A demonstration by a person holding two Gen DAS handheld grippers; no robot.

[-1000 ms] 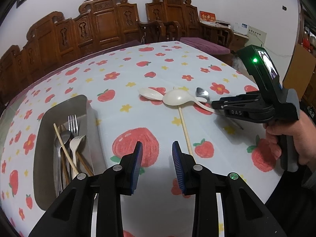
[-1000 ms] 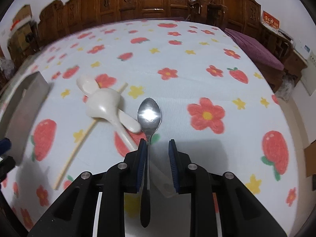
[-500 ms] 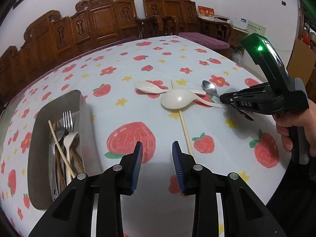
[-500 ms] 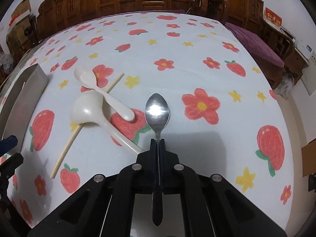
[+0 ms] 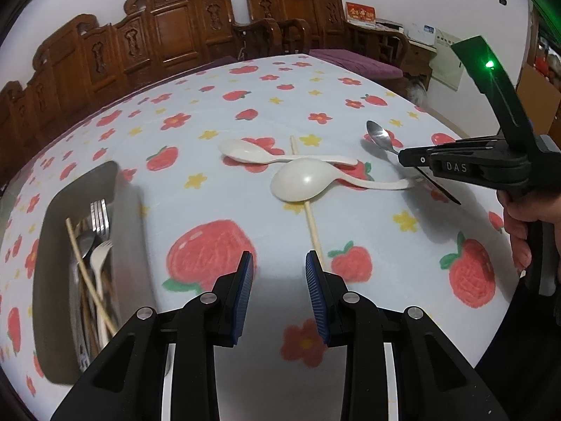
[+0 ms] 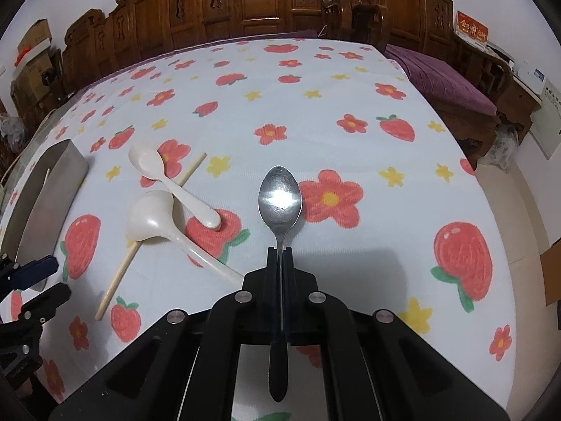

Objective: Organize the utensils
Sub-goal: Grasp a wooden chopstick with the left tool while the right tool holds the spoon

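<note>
My right gripper [image 6: 279, 249] is shut on a metal spoon [image 6: 279, 200] with a black handle and holds it lifted above the cloth, bowl pointing away; it shows in the left wrist view [image 5: 403, 156] with the spoon [image 5: 379, 135]. My left gripper [image 5: 277, 273] is open and empty above the cloth. Two white plastic spoons [image 5: 304, 183] [image 5: 245, 151] and a wooden chopstick [image 5: 313, 229] lie on the table. A metal tray [image 5: 136, 217] at the left holds forks, a spoon and chopsticks.
The table has a strawberry-and-flower cloth [image 6: 315, 105]. Carved wooden chairs [image 6: 252, 3] line its far side. A purple cushioned bench [image 6: 445, 80] stands to the right. The tray [image 6: 45, 196] sits near the table's left edge.
My right gripper closed on the metal spoon's handle and raised it off the cloth. The left gripper drew back a little and stayed open.
</note>
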